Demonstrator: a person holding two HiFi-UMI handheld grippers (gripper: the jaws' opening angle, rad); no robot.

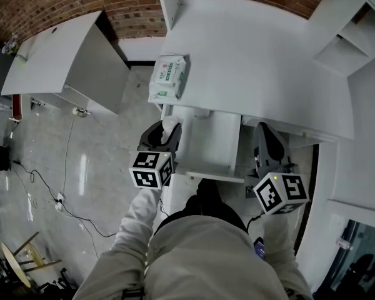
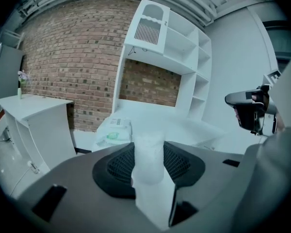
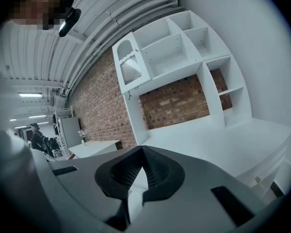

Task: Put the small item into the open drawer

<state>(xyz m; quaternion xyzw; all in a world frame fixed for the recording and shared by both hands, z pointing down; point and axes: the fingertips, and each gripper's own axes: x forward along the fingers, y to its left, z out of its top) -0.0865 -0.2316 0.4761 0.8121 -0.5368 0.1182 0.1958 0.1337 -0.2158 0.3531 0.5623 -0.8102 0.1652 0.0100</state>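
— What are the left tongs (image 2: 148, 168) doing?
— They pinch the small item (image 2: 148, 147), a pale, cloudy white piece standing upright between the ribbed pads.
— And the right tongs (image 3: 141, 154)?
— Pressed together at the tips, with nothing between them.
— How do the arms sit?
— Both forearms reach forward from the body. The left sleeve (image 1: 137, 220) angles up to its tongs, which tip slightly downward.
— Where is the item, then?
— In the head view it hangs at the left rim of the open drawer (image 1: 207, 147), not lying inside. The right tongs sit just beside the drawer's right side.
— Anything further out?
— A pack of wipes (image 1: 168, 77) rests on the white tabletop (image 1: 256, 61) beyond the drawer.
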